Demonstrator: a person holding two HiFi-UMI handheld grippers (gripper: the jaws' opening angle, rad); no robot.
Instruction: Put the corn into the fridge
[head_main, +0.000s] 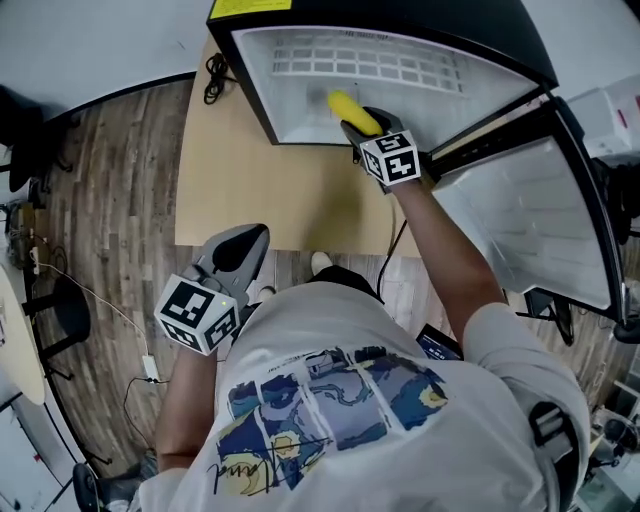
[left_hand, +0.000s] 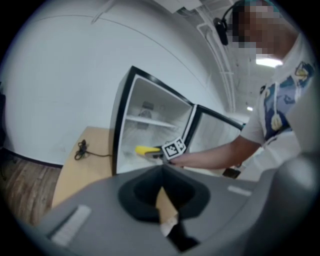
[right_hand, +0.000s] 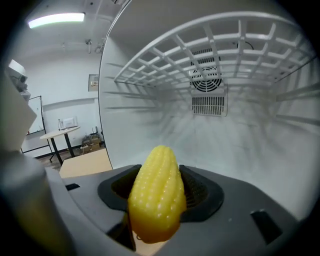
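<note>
A yellow corn cob (right_hand: 156, 192) sits clamped between the jaws of my right gripper (head_main: 362, 124), which is shut on it. The cob (head_main: 350, 108) pokes past the fridge's opening (head_main: 380, 75), under the white wire shelf (right_hand: 210, 55). From the left gripper view the corn (left_hand: 146, 149) shows inside the lower compartment of the black fridge (left_hand: 150, 125). My left gripper (head_main: 238, 255) hangs back over the table's near edge, close to my body, jaws closed with nothing in them.
The fridge door (head_main: 540, 210) stands swung open to the right. A wooden table (head_main: 230, 170) carries the fridge; a black cable (head_main: 215, 75) lies at its far left corner. Wood floor (head_main: 110, 200) lies to the left.
</note>
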